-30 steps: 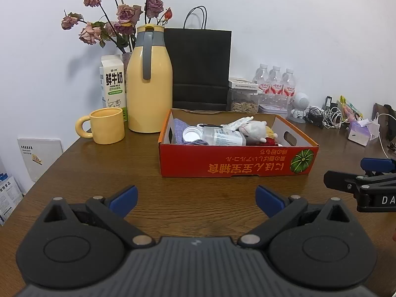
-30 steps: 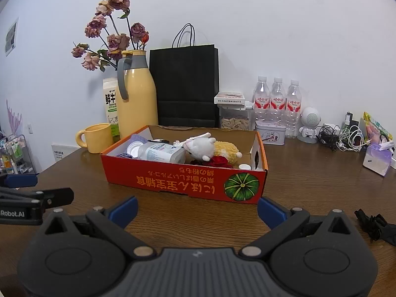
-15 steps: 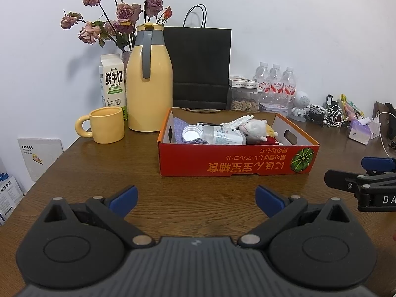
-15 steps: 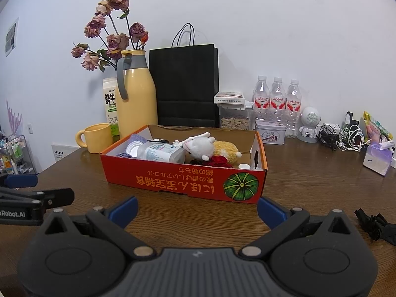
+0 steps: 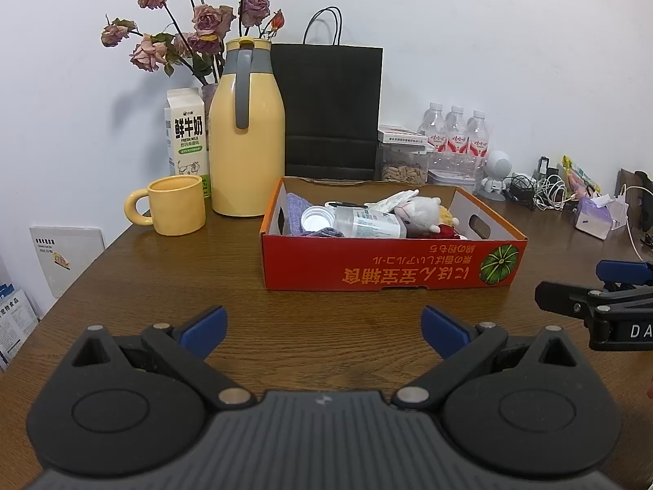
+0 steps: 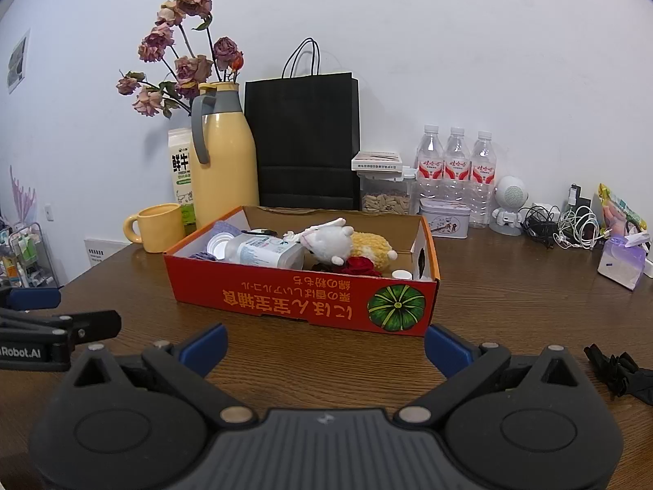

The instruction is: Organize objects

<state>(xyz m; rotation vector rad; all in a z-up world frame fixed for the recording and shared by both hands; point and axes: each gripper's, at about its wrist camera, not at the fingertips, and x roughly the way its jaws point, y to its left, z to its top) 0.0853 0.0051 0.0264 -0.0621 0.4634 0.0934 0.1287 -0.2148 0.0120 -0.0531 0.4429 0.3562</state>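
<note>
Your left gripper (image 5: 322, 324) sits low over the wooden table (image 5: 163, 286), its blue-tipped fingers spread wide with nothing between them, and your right gripper (image 6: 324, 337) is the same: splayed wide, empty, just short of the near wall of the red cardboard box (image 6: 302, 298). That box stands on the table ahead of both of you, its printed side with the green pumpkin facing you. Inside it a clear plastic bottle (image 6: 261, 251) lies on its side toward the left, a white plush toy (image 6: 330, 241) rests against it in the middle with a yellow plush (image 6: 371, 247) just behind, and a red rose (image 6: 361, 266) lies near the front right corner. Behind the box to the left you have a yellow mug (image 5: 175, 204), a yellow thermos jug (image 5: 248, 130) and a milk carton (image 5: 185, 130); a black paper bag (image 5: 330, 110) stands against the wall, with three water bottles (image 6: 457, 163) well to its right
</note>
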